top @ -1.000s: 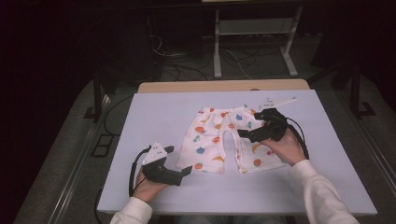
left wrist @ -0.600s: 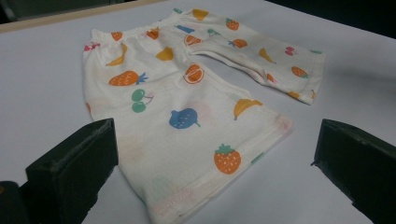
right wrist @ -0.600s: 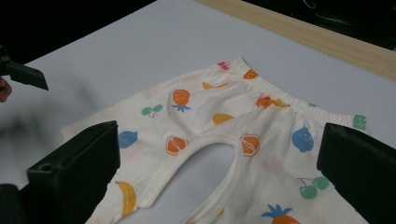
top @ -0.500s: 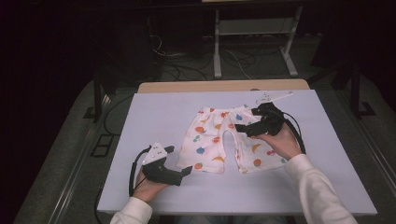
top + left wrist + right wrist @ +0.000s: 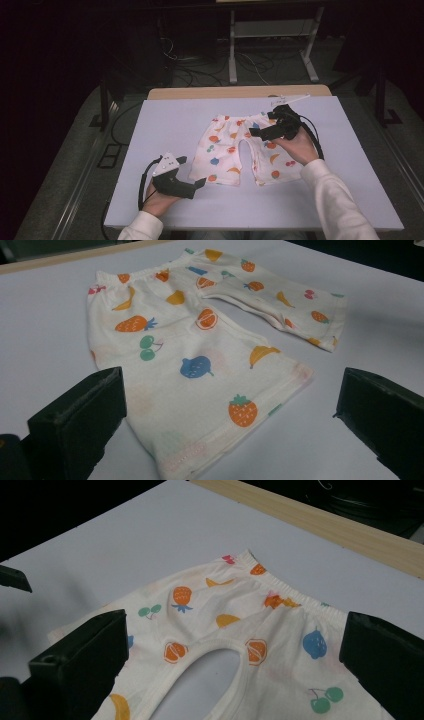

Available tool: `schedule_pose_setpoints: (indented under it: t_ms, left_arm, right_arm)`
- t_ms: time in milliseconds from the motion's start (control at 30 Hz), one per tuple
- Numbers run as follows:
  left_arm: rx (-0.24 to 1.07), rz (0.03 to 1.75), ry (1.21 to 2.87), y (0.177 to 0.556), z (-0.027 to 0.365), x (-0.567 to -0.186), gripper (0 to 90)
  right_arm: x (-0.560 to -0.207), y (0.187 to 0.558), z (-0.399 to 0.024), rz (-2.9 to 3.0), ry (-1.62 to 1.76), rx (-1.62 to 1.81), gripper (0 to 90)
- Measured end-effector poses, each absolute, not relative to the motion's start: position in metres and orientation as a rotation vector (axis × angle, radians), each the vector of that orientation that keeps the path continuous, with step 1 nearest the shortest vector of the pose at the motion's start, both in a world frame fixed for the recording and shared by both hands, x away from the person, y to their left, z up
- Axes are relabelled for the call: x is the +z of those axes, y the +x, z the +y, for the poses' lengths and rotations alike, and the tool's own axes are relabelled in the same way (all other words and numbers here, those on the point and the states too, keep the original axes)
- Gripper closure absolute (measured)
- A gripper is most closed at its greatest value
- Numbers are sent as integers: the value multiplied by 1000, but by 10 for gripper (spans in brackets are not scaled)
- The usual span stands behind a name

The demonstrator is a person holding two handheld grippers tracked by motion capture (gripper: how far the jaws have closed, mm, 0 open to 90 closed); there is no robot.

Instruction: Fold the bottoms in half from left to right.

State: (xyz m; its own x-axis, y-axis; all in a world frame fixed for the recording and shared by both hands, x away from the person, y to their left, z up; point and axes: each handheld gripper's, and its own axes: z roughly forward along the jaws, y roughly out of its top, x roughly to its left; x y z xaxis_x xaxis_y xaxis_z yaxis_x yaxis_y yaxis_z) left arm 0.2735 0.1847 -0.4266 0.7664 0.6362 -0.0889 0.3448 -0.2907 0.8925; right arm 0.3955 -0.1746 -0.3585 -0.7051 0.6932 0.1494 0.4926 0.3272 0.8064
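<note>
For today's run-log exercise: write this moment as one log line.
item: fruit-print shorts flat on white table | left tongs: open, at leg hem | right tongs: open, over waistband side | nothing gripped

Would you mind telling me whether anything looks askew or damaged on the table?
Nothing stands out: the fruit-print shorts lie flat and spread on the table, with no tear or stain visible. Both grippers are open.

No readable txt, labels or nos. anywhere; shorts [image 5: 235, 152] bear fruit prints only.
</note>
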Motion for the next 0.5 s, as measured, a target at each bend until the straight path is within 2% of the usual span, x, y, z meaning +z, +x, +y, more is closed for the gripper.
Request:
schedule_pose_setpoints:
  t_ms: [500]
  left_arm:
    - [344, 751, 1901, 274, 185, -427, 0]
  right_arm:
    - [-346, 414, -165, 2371, 1060, 1320, 0]
